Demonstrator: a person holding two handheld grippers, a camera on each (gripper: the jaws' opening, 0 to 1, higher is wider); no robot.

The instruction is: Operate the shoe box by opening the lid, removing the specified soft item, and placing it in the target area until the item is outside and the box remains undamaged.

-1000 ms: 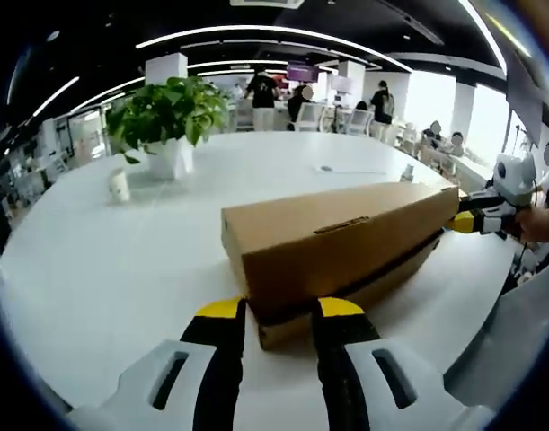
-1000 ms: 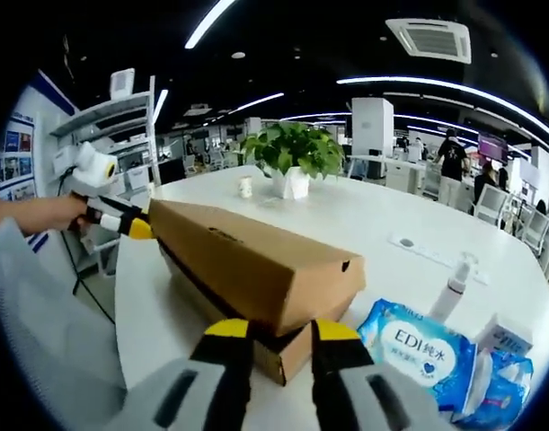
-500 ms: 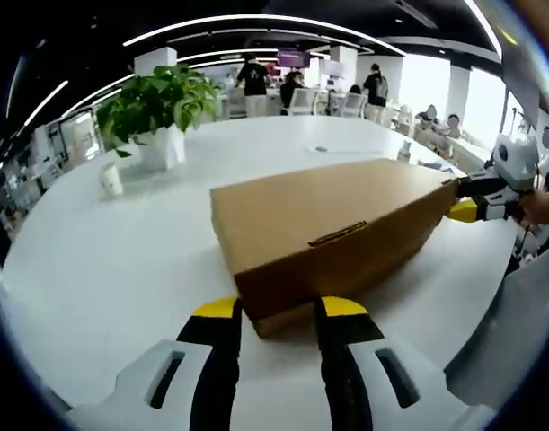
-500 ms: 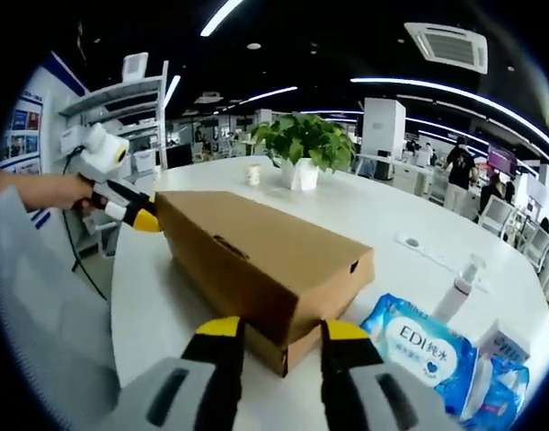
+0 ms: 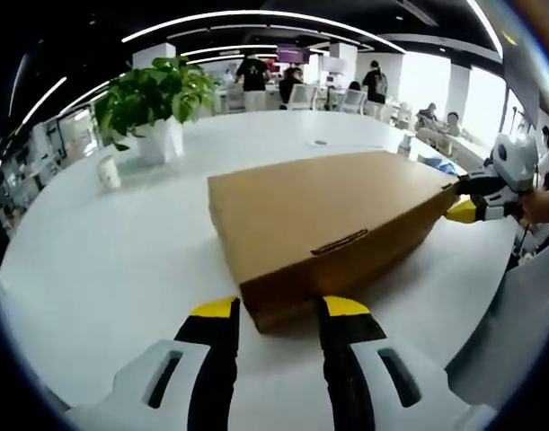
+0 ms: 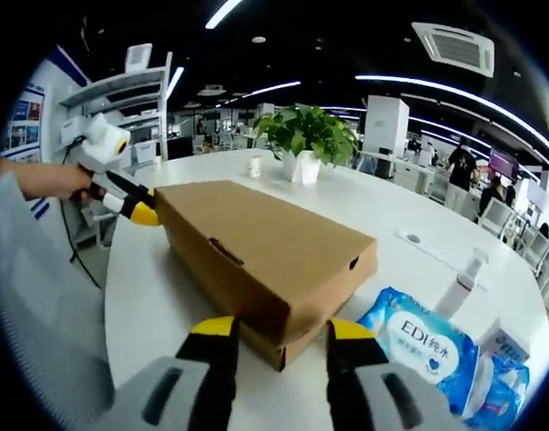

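We are holding both pairs of jaws spread, the left gripper (image 5: 278, 310) and right gripper (image 6: 279, 328) each straddling an end corner of the shoe box (image 5: 332, 220) on the white table (image 5: 112, 260). Its lid (image 6: 256, 242), lifted a second ago, is now lying nearly shut. Wipes packs (image 6: 427, 346) are lying beside it.

Bright, even light from ceiling strip lamps (image 5: 256, 16) and windows (image 5: 488, 117), which glare white; fisheye bending warps the edges, and distant figures look perhaps slightly soft.
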